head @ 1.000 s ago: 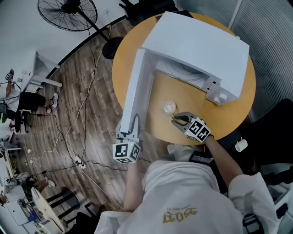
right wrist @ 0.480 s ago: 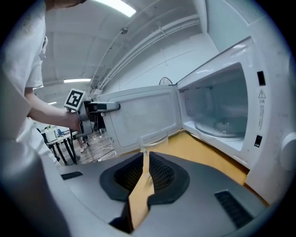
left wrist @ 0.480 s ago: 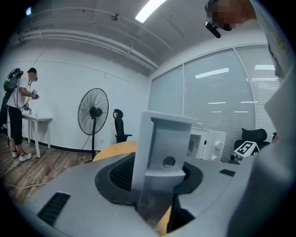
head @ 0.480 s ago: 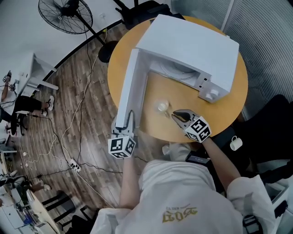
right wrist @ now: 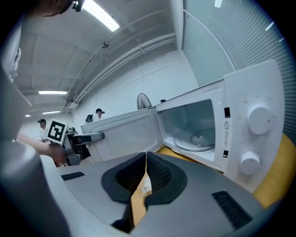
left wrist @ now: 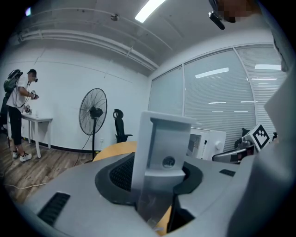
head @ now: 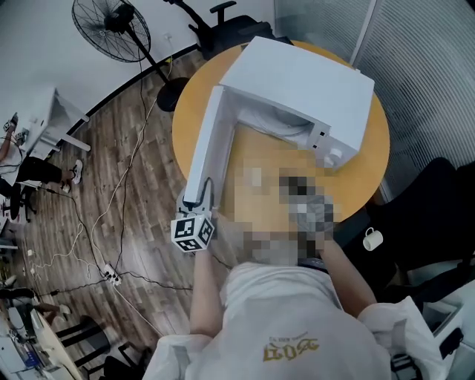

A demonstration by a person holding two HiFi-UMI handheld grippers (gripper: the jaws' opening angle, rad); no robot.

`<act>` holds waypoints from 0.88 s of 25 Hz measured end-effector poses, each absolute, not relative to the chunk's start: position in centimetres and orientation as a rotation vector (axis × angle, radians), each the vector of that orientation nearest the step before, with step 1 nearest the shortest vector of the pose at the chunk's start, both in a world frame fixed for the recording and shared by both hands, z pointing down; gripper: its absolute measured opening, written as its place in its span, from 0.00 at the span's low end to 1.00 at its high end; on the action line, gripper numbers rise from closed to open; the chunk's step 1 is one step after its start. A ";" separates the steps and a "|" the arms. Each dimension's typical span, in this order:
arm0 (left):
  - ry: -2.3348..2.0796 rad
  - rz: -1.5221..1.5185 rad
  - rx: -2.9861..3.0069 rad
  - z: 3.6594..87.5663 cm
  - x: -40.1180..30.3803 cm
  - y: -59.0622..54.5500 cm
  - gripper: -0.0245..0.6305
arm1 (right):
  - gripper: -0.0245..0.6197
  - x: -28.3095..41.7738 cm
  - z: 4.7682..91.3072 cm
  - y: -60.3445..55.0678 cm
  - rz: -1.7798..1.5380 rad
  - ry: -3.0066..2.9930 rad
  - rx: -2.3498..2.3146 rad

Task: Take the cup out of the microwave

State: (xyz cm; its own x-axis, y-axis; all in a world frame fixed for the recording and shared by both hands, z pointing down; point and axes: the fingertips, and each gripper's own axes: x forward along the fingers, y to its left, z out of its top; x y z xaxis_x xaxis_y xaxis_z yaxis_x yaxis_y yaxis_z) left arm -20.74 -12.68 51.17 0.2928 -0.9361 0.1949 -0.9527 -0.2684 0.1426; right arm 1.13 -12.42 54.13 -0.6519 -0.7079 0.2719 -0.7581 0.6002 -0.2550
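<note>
Changed since a second ago: my right gripper (right wrist: 146,162) has come up off the table (head: 371,174), and its jaws have just been closing. Back then they stood spread just beside the cup. Now the ribbed pads (right wrist: 158,174) are pressed together with nothing between them.

The cup (right wrist: 145,185) was already standing free on the table then, and it stays there. It is out of the microwave (head: 304,82), in front of the open mouth. The right gripper view shows it as a small clear shape low in the slit under my pads. The head view is too blurred at that spot to show it.

My left gripper (left wrist: 157,173) is unchanged. It is pinched on the free edge of the door (head: 211,141), which stays swung wide open.

Around:
- The cavity faces my right gripper, with the glass turntable (right wrist: 199,138) on its floor.
- Two knobs (right wrist: 259,118) sit on the panel to the right of the cavity.
- The open door runs along the left of the cup's spot like a wall, between the cup and my left gripper.
- The microwave body closes off the far side.
- A pedestal fan (head: 111,26) and an office chair (head: 237,18) stand beyond the table.
- Cables (head: 122,200) trail over the wood floor.
- A white mug (head: 370,239) sits off the table, past its right rim.
- A person (left wrist: 18,111) stands at a white desk, far left in the left gripper view.
</note>
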 end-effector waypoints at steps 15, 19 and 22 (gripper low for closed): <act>-1.721 0.105 2.334 51.1 -20.9 -12.7 0.32 | 0.05 2.7 48.2 -10.5 0.360 -2.593 1.488; -1.720 0.104 2.333 51.1 -21.0 -12.6 0.32 | 0.05 2.2 48.4 -9.9 0.354 -2.580 1.465; -1.717 0.104 2.335 51.0 -21.0 -12.5 0.32 | 0.05 2.1 48.4 -9.5 0.349 -2.579 1.468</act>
